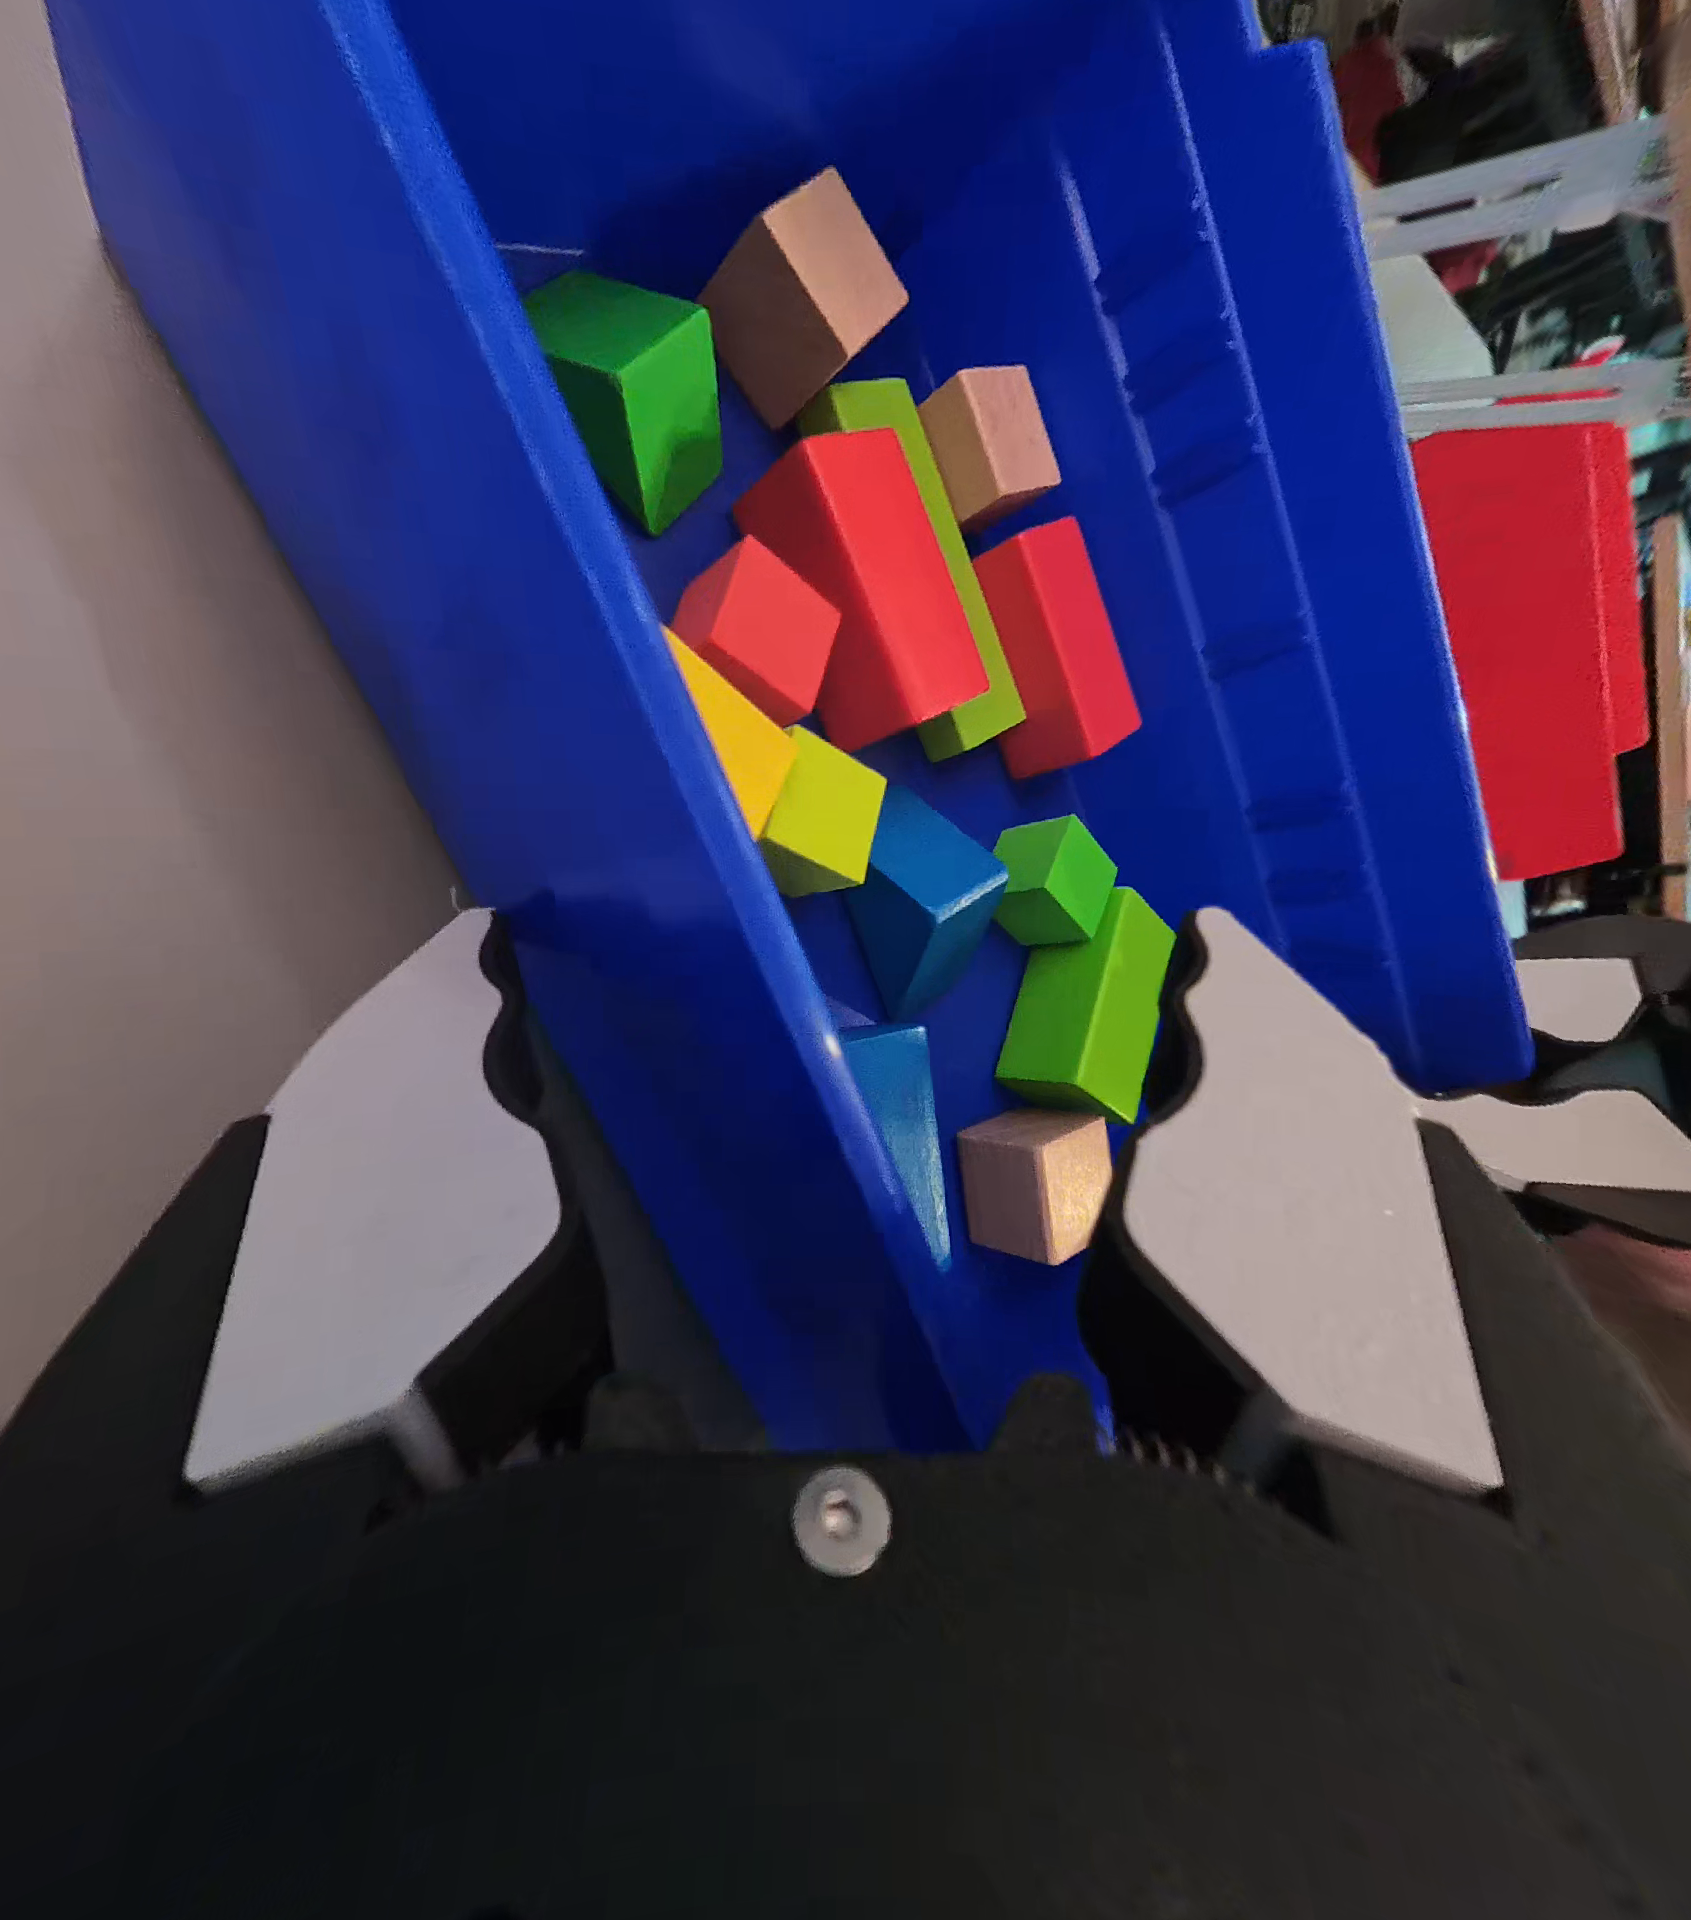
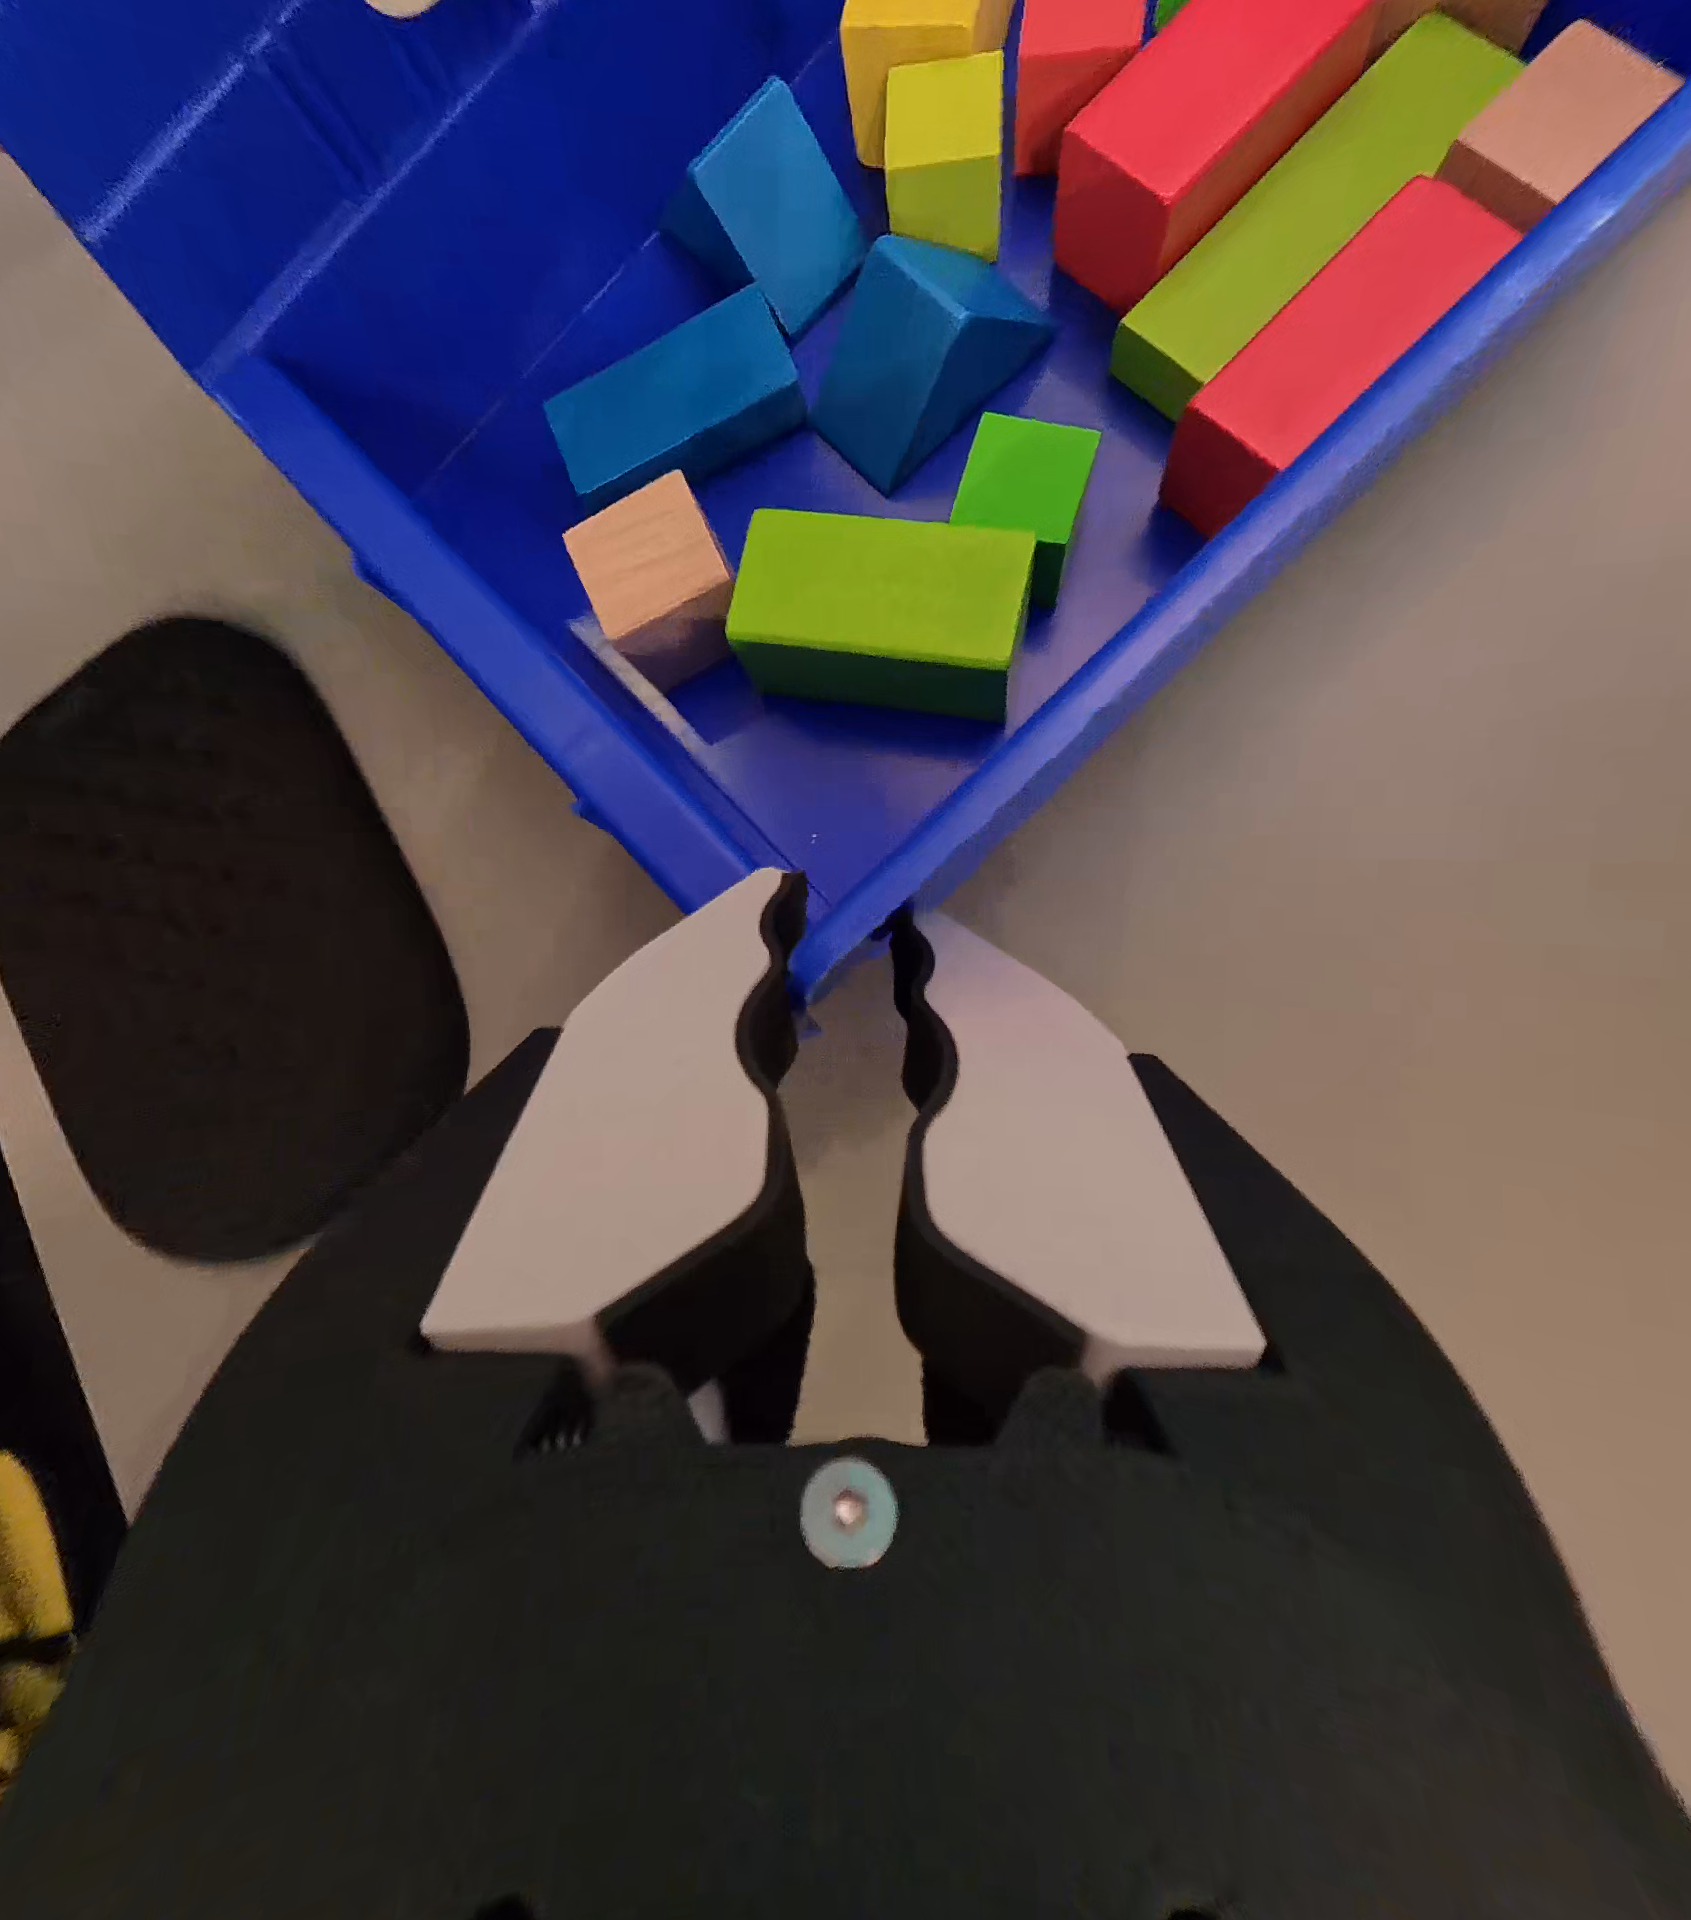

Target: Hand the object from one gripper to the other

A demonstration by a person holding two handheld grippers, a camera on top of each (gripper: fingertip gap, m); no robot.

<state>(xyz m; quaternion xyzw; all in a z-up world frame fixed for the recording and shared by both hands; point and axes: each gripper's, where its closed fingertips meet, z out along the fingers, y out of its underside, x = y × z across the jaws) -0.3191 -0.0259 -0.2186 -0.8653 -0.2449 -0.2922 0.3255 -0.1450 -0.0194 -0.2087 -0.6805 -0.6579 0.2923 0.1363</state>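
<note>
Right wrist view: right gripper (image 2: 846, 935) pinches the blue bin (image 2: 1340, 436) corner at 6 o'clock, steadying it; left gripper (image 1: 836, 997) gapes around its wall

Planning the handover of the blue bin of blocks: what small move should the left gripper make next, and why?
Probably close the left gripper on the blue bin's side wall. Its fingers straddle that wall wide apart, not pressing it, while the right gripper pinches the bin's corner. The left needs a firm hold before the right lets go.
</note>
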